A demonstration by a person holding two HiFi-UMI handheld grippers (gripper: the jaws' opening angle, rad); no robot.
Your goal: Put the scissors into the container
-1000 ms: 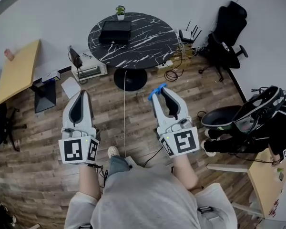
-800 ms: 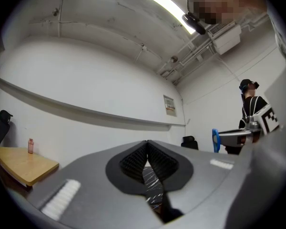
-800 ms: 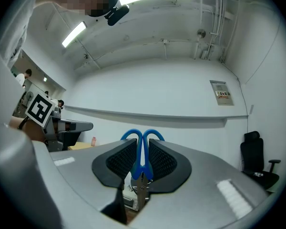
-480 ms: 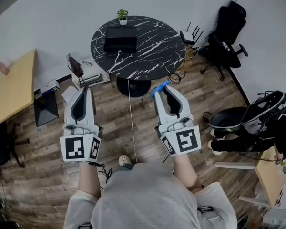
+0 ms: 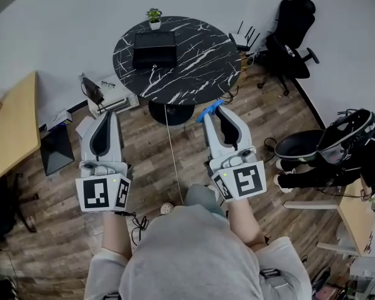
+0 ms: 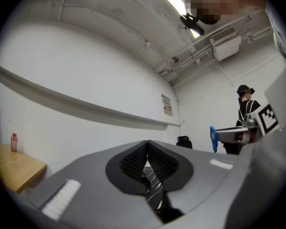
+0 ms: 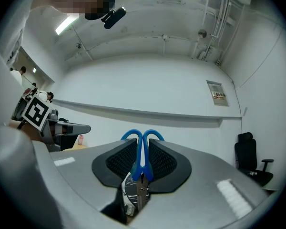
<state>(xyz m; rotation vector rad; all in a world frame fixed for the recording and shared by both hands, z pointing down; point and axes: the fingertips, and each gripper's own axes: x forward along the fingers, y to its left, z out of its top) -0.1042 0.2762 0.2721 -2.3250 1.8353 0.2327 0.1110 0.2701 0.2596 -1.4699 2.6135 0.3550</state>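
Note:
Blue-handled scissors (image 7: 142, 151) are clamped between the jaws of my right gripper (image 7: 142, 163), handles pointing forward and blades back toward the camera. In the head view the blue handles (image 5: 209, 110) poke out past the right gripper (image 5: 214, 112), just short of the round black marble table (image 5: 200, 67). A black rectangular container (image 5: 154, 47) rests on the far left part of that table. My left gripper (image 5: 106, 120) is shut with nothing in it; in its own view the left gripper (image 6: 147, 157) shows pads pressed together.
A small potted plant (image 5: 154, 16) stands at the table's far edge. A black office chair (image 5: 289, 33) is at the right, a wooden desk (image 5: 11, 127) at the left, cables and a printer (image 5: 112, 95) on the wood floor.
Both grippers and the person have moved forward toward the round table; the right gripper still holds the scissors.

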